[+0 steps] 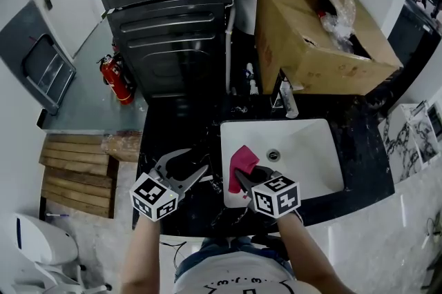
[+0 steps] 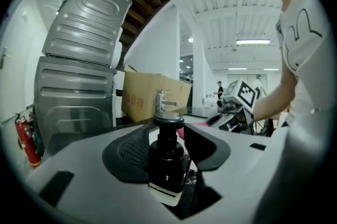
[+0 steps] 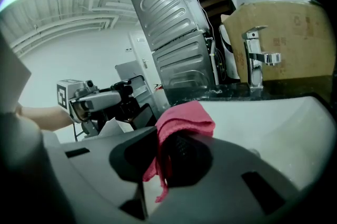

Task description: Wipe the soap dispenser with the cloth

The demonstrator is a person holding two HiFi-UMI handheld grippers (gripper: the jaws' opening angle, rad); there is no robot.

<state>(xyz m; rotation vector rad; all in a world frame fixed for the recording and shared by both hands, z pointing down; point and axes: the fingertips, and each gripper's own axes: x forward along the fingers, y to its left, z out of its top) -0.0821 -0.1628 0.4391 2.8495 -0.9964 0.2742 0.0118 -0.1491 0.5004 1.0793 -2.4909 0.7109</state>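
1. Black marble counter [image 1: 373, 148] runs around a white sink [image 1: 311, 161], with a chrome faucet [image 3: 254, 62] at its back edge.
2. On the counter left of the sink, the left gripper [image 1: 194, 163] has its jaws spread around the soap dispenser [image 2: 167, 162]. The dark pump bottle stands tilted between the pads, close to both, with no firm pinch showing.
3. At the sink's left rim, the right gripper [image 3: 169, 152] is pinched on the pink cloth [image 3: 184, 118], which drapes over its jaws.
4. Behind stand a grey ribbed appliance [image 1: 173, 30], a cardboard box [image 1: 311, 51] and a red fire extinguisher [image 1: 117, 79].
5. Red print on the box and the bottle's pale label are too blurred to read.
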